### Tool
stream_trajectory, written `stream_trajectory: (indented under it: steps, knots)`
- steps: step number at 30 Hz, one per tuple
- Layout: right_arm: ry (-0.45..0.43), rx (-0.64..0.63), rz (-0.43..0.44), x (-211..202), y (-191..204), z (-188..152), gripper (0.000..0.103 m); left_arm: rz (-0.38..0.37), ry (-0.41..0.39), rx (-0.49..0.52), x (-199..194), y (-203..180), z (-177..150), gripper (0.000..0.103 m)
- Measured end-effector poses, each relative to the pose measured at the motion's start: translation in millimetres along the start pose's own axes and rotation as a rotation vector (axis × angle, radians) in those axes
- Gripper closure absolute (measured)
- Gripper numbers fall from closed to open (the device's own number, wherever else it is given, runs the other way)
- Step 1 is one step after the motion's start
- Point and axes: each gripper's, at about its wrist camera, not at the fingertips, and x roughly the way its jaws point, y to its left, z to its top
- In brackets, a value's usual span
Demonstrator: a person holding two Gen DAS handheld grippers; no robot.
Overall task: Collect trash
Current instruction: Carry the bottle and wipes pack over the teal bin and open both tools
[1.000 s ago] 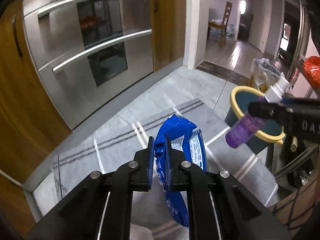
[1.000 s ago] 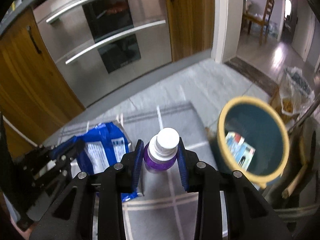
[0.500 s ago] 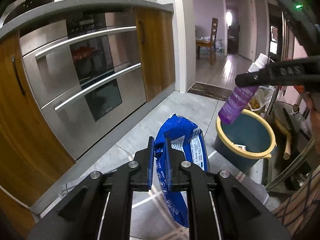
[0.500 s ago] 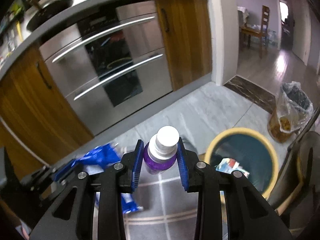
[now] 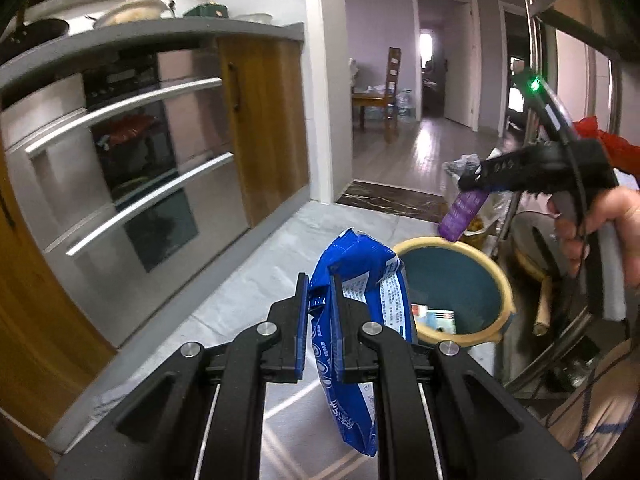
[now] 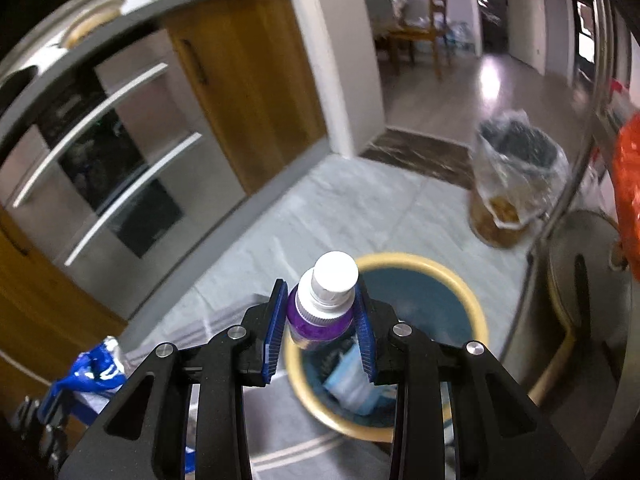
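Note:
My left gripper (image 5: 320, 288) is shut on a blue snack bag (image 5: 360, 344), which hangs in the air just left of a teal bin with a yellow rim (image 5: 502, 280). My right gripper (image 6: 322, 312) is shut on a purple bottle with a white cap (image 6: 334, 276) and holds it above the bin (image 6: 476, 308). In the left wrist view the right gripper (image 5: 472, 182) and the bottle (image 5: 462, 216) are over the bin's far rim. Some packaging lies inside the bin (image 6: 352, 380). The blue bag also shows at the lower left of the right wrist view (image 6: 90, 372).
A steel oven front with bar handles (image 5: 132, 184) and wooden cabinets (image 5: 268, 132) stand on the left. A clear bag of waste (image 6: 512, 176) sits beyond the bin. A metal rack with a pot (image 6: 588, 280) stands at the right. A doorway and a chair (image 5: 392, 92) lie behind.
Both grippers have risen and moved toward the bin. The bottle now hangs over the bin's opening, and the blue bag has come up beside its rim.

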Motion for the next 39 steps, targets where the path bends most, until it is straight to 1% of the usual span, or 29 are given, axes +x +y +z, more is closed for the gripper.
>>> stream_trajectory:
  steps: [2,5,8,12,14,15,18,21,24,28,30,32,34,36,39]
  knots:
    - [0.024,0.001,-0.025,8.6,-10.6,-1.6,0.069,-0.034,0.015,-0.005,9.9,-11.1,1.9,0.093]
    - [0.057,0.018,-0.047,18.3,-26.6,-3.7,0.069,-0.059,0.029,0.004,20.6,-25.8,4.3,0.093]
    - [0.082,0.020,-0.088,27.7,-43.3,-3.5,0.069,-0.083,0.039,0.016,30.7,-41.9,11.3,0.093]
    - [0.129,0.092,-0.103,44.1,-68.8,-7.0,0.069,-0.106,0.036,0.029,44.2,-56.5,24.5,0.093]
    - [0.170,0.144,-0.099,53.9,-78.5,-12.4,0.069,-0.106,0.031,0.028,53.3,-63.1,33.9,0.093]
    - [0.182,0.150,-0.099,56.4,-78.2,-14.2,0.069,-0.104,0.031,0.028,58.3,-65.7,37.8,0.093]
    - [0.197,0.127,-0.142,63.4,-77.1,-16.9,0.069,-0.103,0.048,0.025,81.0,-74.9,51.3,0.093]
    - [0.215,0.156,-0.175,68.5,-85.2,-19.1,0.069,-0.115,0.065,0.007,98.7,-82.7,60.7,0.093]
    - [0.237,0.183,-0.195,73.6,-94.8,-23.0,0.069,-0.102,0.079,0.016,118.3,-93.3,66.4,0.093]
    - [0.266,0.217,-0.213,80.5,-104.9,-27.8,0.069,-0.071,0.105,0.019,143.5,-105.4,64.9,0.093]
    - [0.276,0.231,-0.212,83.1,-107.9,-29.0,0.069,-0.077,0.122,0.028,154.9,-110.4,60.2,0.092]
    - [0.283,0.232,-0.214,84.3,-108.0,-30.2,0.069,-0.072,0.144,0.062,163.7,-119.2,54.5,0.092]
    - [0.294,0.226,-0.218,86.1,-106.8,-31.0,0.069,-0.071,0.143,0.096,167.2,-126.0,49.3,0.092]
    - [0.304,0.231,-0.215,87.4,-106.4,-31.7,0.069,-0.083,0.151,0.109,171.4,-129.0,44.7,0.092]
    - [0.307,0.241,-0.202,89.3,-107.3,-30.6,0.069,-0.110,0.171,0.101,177.8,-129.1,39.6,0.089]
